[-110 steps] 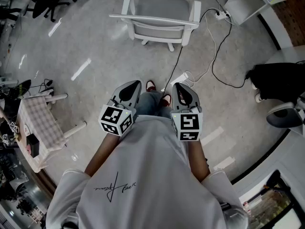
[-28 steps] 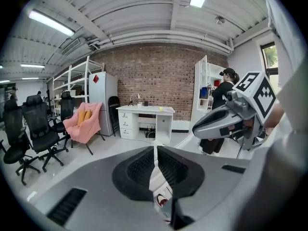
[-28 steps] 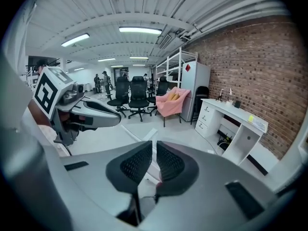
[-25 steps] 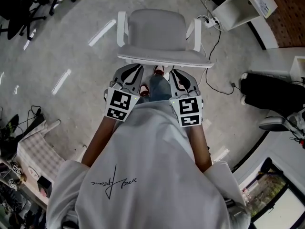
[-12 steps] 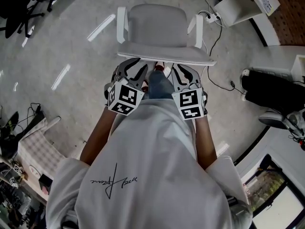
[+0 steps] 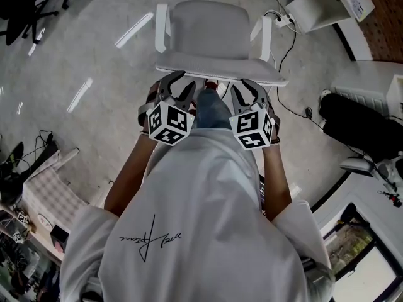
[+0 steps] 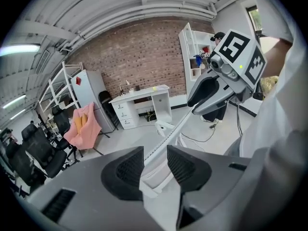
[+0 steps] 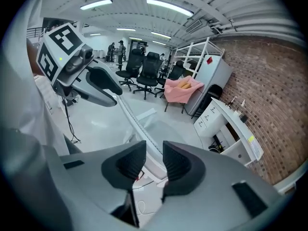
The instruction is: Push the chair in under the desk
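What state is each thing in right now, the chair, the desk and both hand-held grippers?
Chair: upright, out on the floor, not under the desk.
Desk: against the brick wall, no chair under it.
Left hand-held gripper: jaws just opening, apart around the backrest top edge.
Right hand-held gripper: jaws just opening, apart around the backrest top edge.

Chair (image 6: 208, 33) just ahead of person (image 6: 189, 219), desk (image 6: 321, 5) farther off to its right, cable (image 6: 293, 43) seemingly trailing on floor (image 6: 94, 55) between them.
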`<state>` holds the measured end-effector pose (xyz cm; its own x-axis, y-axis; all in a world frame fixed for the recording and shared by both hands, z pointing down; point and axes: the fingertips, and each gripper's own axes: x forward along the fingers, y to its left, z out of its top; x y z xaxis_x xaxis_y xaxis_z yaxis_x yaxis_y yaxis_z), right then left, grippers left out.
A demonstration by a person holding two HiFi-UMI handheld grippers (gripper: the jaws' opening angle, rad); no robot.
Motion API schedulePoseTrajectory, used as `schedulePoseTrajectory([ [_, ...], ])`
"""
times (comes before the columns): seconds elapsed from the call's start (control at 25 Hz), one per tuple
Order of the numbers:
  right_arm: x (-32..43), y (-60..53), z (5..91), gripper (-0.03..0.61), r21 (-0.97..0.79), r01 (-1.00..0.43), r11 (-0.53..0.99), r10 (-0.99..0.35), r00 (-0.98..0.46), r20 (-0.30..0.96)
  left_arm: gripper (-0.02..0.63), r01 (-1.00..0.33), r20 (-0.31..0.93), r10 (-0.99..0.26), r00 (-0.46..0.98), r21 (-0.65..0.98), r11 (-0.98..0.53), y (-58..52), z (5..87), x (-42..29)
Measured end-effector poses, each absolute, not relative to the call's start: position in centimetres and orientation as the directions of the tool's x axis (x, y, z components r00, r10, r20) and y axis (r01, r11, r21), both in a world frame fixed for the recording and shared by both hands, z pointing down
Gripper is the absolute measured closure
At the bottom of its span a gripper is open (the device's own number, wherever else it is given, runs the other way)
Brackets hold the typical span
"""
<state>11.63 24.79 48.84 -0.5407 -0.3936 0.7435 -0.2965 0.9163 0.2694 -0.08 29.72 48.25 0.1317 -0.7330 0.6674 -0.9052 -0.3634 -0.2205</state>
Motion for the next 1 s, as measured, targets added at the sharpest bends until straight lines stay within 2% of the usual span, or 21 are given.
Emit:
schedulePoseTrajectory([
  [0.48, 13.1, 23.4, 51.3, 0.445, 0.324, -0.231, 0.918, -0.396, -0.465, 0.791, 0.472, -0.875, 0.693, -0.709, 0.128, -0.258, -0.41, 29.1, 49.3, 0.1],
  [1.0, 13.4, 22.4, 52.4, 0.423, 0.355, -0.146, 0.923, -0.382, -0.451, 0.807, 0.471, -0.838, 0.721, -0.686, 0.091, -0.317, -0.444, 28.0, 50.7, 0.4],
])
